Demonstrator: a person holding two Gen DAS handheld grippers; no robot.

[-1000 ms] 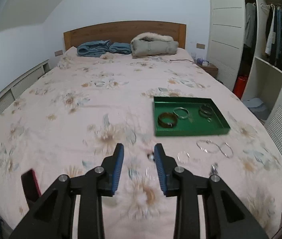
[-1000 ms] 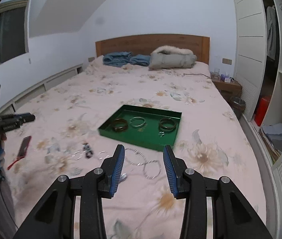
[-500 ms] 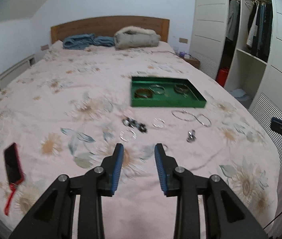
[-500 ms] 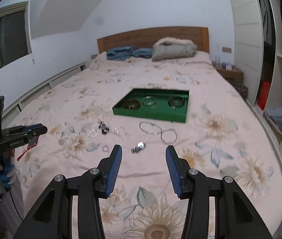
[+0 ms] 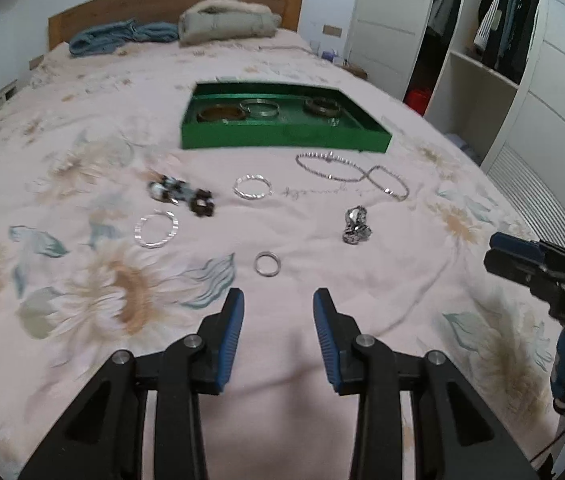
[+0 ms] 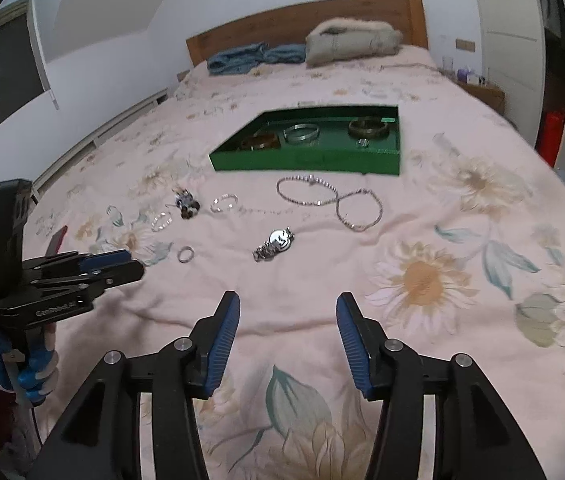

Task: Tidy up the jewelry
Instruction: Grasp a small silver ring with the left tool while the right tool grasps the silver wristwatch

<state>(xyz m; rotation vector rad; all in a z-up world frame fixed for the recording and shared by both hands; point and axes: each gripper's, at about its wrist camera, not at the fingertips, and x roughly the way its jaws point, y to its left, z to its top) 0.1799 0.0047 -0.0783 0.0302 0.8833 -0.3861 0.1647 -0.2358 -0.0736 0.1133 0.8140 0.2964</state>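
A green tray (image 5: 282, 141) (image 6: 306, 161) lies on the bed and holds several bangles. In front of it lie a silver necklace (image 5: 352, 172) (image 6: 328, 200), a silver watch (image 5: 356, 226) (image 6: 276, 244), two thin bangles (image 5: 253, 188) (image 5: 156, 229), a dark beaded piece (image 5: 182, 196) (image 6: 186, 204) and a small ring (image 5: 267, 264) (image 6: 185, 255). My left gripper (image 5: 278, 328) is open and empty, just short of the ring. My right gripper (image 6: 286, 328) is open and empty, short of the watch.
The floral bedspread (image 6: 442, 280) covers the whole bed. Folded blue cloth (image 5: 122, 36) and a grey coat (image 5: 226, 20) lie by the wooden headboard. An open wardrobe (image 5: 482, 40) stands to the right. A red-edged phone (image 6: 57, 240) lies at the bed's left edge.
Both grippers have moved forward and lower toward the bedspread, so the jewelry appears larger and closer. Both stay open and empty.
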